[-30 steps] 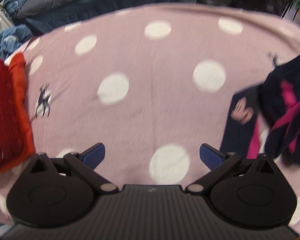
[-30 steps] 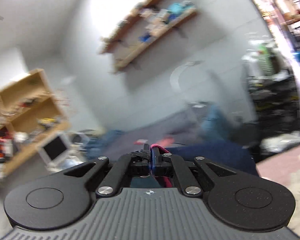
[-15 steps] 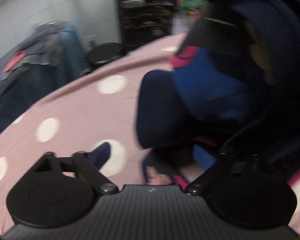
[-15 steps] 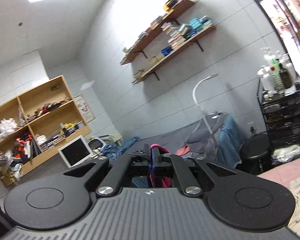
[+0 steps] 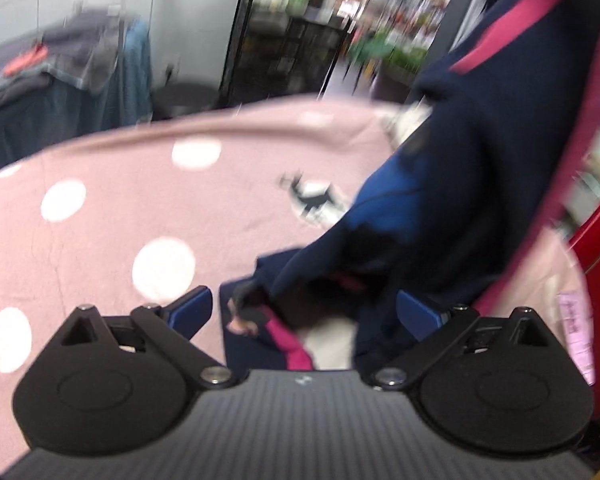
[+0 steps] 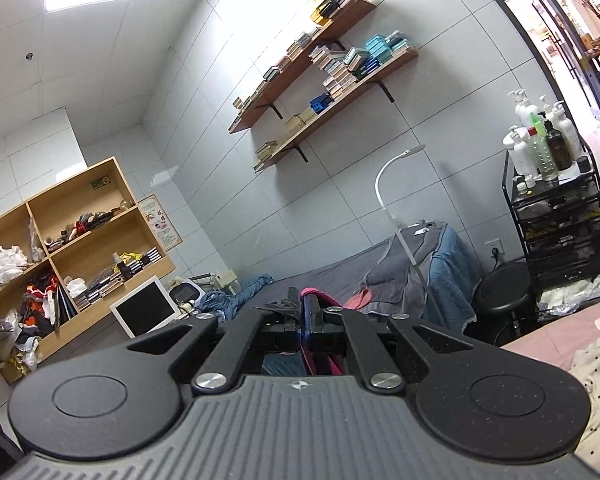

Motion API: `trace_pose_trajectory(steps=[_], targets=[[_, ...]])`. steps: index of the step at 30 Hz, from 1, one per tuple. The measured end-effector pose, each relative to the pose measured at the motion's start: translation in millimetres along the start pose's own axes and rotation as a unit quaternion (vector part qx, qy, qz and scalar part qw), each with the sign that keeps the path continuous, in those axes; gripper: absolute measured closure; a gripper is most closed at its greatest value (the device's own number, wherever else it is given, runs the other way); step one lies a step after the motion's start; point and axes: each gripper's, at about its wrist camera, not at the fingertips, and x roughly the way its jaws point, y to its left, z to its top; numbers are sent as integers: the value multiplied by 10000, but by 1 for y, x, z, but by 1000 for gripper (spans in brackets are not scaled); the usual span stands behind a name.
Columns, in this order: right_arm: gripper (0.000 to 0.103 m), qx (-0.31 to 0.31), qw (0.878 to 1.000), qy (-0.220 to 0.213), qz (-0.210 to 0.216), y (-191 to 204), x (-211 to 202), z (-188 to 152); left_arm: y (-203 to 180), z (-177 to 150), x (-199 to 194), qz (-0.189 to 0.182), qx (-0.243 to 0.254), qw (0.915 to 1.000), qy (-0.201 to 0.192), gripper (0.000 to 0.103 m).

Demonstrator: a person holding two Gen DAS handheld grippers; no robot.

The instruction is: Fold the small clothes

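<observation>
In the left wrist view, a small navy garment with pink trim (image 5: 472, 184) hangs from the 1 o'clock corner down toward the middle, its lower end bunched on a pink bedspread with white dots (image 5: 112, 216). The left gripper (image 5: 304, 312) has its blue pads spread wide, having just been opening, with the crumpled lower hem lying between them but not pressed. A printed cartoon patch shows on the cloth at about 6 o'clock, blurred.

In the right wrist view, the right gripper (image 6: 309, 316) has its jaws pressed together on a strip of navy and pink fabric, presumably the same garment's upper edge — it points nearly level toward a tiled wall with book shelves (image 6: 320, 84) at 12 o'clock. A cream dotted cloth (image 6: 596, 384) lies at 4 o'clock.

Judging from this, folding has barely begun: the garment is lifted but not yet laid flat, and no crease is visible. Catching the loose end, spreading and folding all remain.
</observation>
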Motion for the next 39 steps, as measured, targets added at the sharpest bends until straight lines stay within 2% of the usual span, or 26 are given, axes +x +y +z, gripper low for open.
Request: trace_pose_trajectory(steps=[3, 5, 6, 7, 9, 11, 12, 15, 18, 19, 21, 23, 26, 27, 30, 33, 36, 39], targets=[[99, 61, 10000, 10, 15, -2, 2, -2, -3, -7, -1, -144, 158, 9998, 25, 6], [99, 55, 10000, 34, 43, -1, 2, -3, -7, -9, 12, -50, 375, 9991, 176, 14], [99, 45, 10000, 47, 51, 1, 2, -3, -10, -9, 18, -133, 374, 9988, 297, 21], [99, 35, 10000, 67, 65, 2, 1, -2, -8, -9, 24, -309, 265, 9982, 445, 29], [99, -10, 9999, 99, 64, 5, 0, -2, -8, -6, 38, -746, 45, 9948, 690, 37], [99, -9, 9999, 123, 22, 6, -3, -2, -14, -4, 47, -1075, 57, 9909, 808, 37], [99, 1, 9999, 120, 6, 6, -5, -2, -18, -4, 51, -1081, 138, 9900, 897, 40], [99, 17, 9999, 114, 13, 7, -9, -4, -29, -10, 71, -838, 268, 9865, 1382, 98], [99, 48, 9999, 103, 22, 7, -10, -4, -29, -16, 72, -1272, -32, 9814, 1435, 98], [99, 79, 9999, 87, 38, 6, -11, -5, -31, -17, 68, -1203, -18, 9831, 1378, 98], [99, 87, 9999, 61, 57, 7, -13, -4, -27, -15, 52, -669, -59, 9923, 1036, 99], [99, 53, 9999, 43, 74, 9, -15, -3, -4, -7, 23, -196, -456, 9973, 542, 99], [99, 52, 9998, 33, 178, 8, -19, -2, 42, 13, -40, 649, -884, 9938, -197, 99], [99, 72, 9997, 52, 241, 7, -19, -2, 57, 21, -67, 918, -984, 9898, -470, 99], [99, 82, 9986, 133, 512, 9, -19, -5, 96, 40, -158, 1611, -1366, 9684, -1330, 99], [99, 117, 9954, 291, 904, 11, -17, -10, 101, 52, -243, 2414, -1019, 9448, -1967, 99], [99, 81, 9884, 509, 1430, 16, -16, -17, 89, 55, -316, 2763, -935, 9293, -2266, 99], [99, 288, 9769, 507, 2054, 19, -23, -19, 68, 53, -378, 3022, -973, 9135, -2543, 98]])
